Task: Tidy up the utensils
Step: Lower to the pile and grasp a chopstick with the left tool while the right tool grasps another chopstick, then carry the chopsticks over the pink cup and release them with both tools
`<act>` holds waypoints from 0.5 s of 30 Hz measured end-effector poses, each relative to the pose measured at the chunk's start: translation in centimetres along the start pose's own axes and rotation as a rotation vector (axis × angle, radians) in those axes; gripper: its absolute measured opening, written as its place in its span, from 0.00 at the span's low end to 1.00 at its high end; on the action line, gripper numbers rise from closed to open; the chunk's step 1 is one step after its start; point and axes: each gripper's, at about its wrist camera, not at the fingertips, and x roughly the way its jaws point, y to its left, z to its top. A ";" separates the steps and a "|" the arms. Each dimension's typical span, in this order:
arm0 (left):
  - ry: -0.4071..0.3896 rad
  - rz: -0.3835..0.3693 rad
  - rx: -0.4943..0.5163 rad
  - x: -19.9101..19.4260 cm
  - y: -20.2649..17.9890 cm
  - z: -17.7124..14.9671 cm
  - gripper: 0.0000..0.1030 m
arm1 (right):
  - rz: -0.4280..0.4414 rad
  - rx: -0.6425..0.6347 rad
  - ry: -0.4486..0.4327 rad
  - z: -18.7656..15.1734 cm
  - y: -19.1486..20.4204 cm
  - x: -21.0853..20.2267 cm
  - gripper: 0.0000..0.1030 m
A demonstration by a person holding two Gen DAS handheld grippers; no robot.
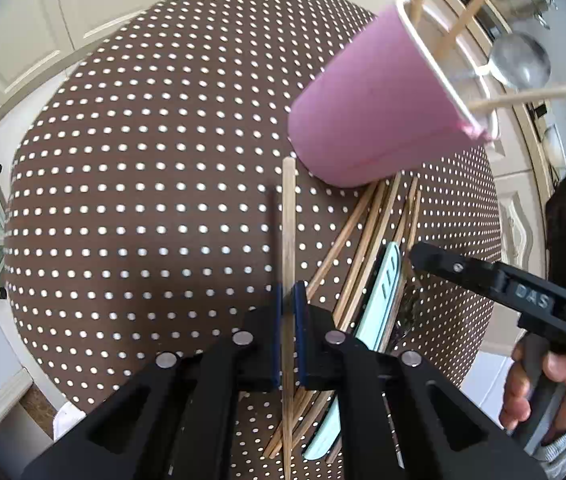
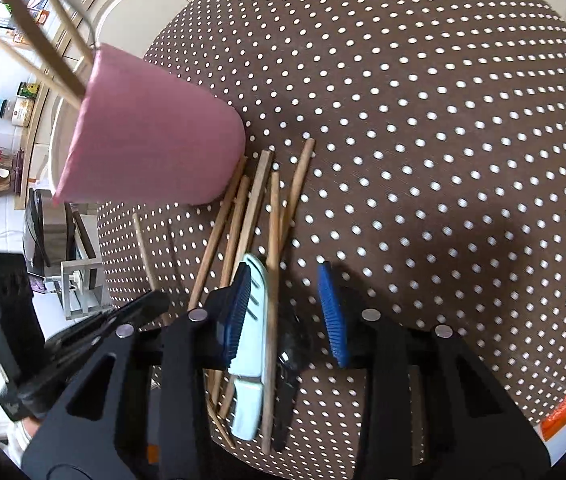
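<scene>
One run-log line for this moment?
left gripper: shut on chopstick | right gripper: open over knife | cup: upright

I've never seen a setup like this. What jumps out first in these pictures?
Most striking is the pink cup standing at the far side of the polka-dot tablecloth, wooden sticks poking out of it. In front of it lies a loose pile of chopsticks with a pale blue knife among them. The left tongs pinch a single chopstick, while the right tongs hang open over the pile.
</scene>
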 end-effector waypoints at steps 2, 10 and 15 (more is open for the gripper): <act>-0.010 -0.001 -0.008 -1.1 1.3 0.0 0.06 | -0.022 -0.004 0.000 0.5 0.3 0.5 0.30; -0.039 -0.014 -0.030 -4.2 4.8 -0.1 0.06 | -0.082 -0.024 0.017 1.3 3.0 2.5 0.22; -0.042 -0.021 -0.029 -4.6 5.6 -0.1 0.06 | -0.066 -0.008 0.011 1.2 3.4 3.1 0.07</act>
